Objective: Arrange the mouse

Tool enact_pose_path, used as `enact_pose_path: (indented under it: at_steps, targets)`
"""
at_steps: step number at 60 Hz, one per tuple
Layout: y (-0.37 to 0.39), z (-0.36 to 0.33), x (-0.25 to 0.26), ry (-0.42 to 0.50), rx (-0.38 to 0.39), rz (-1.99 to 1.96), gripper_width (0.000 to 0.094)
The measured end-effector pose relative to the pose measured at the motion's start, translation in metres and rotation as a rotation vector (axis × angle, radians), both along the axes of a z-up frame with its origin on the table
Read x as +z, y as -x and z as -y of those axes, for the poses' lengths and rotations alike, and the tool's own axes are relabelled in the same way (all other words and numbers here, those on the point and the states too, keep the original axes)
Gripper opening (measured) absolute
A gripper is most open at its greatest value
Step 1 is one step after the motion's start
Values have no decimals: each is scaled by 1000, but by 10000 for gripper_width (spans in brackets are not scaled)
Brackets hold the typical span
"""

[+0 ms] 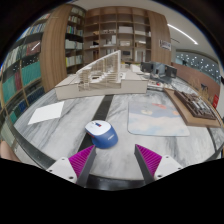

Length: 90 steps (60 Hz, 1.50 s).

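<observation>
Mouse (pixel 99 132) on marble table (pixel 60 135), open fingers (pixel 82 158)

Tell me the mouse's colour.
Blue with a white top, seen in the gripper view: the mouse sits just ahead of the open hand-held gripper.

Gripper (pixel 116 160): fingers spread apart, empty, nothing pressed between pads (pixel 80 160). Both fingertips sit just short of the mouse (pixel 100 132).

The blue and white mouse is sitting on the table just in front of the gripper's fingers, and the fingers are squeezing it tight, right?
Not quite. The mouse does sit on the table just ahead of the fingers, but the gripper is not squeezing it. In the gripper view the fingers are open, with the mouse beyond their tips, nearer the left finger.
</observation>
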<state>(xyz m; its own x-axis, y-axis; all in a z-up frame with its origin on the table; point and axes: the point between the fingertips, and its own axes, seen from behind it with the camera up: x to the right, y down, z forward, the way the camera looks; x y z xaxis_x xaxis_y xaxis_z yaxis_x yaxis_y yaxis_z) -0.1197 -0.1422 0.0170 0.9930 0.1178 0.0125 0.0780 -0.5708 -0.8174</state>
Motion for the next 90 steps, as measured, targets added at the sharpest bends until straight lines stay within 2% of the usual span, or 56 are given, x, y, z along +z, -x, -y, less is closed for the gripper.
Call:
enact_pose_path:
  at_steps: [3, 13, 21, 27, 29, 38, 39, 40, 41, 42, 47, 50, 59, 63, 66, 72, 76, 83, 86, 87, 88, 90]
  targets:
    - [14, -48, -21, -6, 13, 7, 814]
    - [35, -85, -31, -4, 62, 25, 797]
    - [39, -107, -32, 19, 39, -17, 800]
    - [48, -125, -32, 16, 58, -20, 740]
    - [54, -129, -33, 18, 71, -29, 653]
    - [55, -132, -33, 2, 51, -11, 555]
    - [56, -132, -33, 2, 56, -7, 601]
    - [58, -132, -33, 0, 64, -4, 512]
    - [59, -131, -33, 2, 70, -2, 554]
    - [60, -131, -33, 1, 76, 2, 482]
    - [67, -128, -27, 22, 88, -49, 448]
    - [70, -133, -1, -15, 91, -106, 448]
    - [-2, -169, 109, -237, -41, -67, 449]
    - [-55, -183, 124, -267, -133, -38, 447]
    - [-91, -192, 115, -236, -200, -3, 445]
    - [-144, -204, 56, -134, -296, 19, 444]
    - [-153, -207, 24, -72, -304, 22, 445]
    - [-160, -210, -9, -22, -305, 37, 444]
    - [-160, -206, -25, 32, -300, 39, 445]
    - [-160, -204, -30, 46, -296, 36, 403]
    - [-161, -210, -25, 10, -295, 36, 450]
    - [-162, -208, -28, 19, -289, 47, 452]
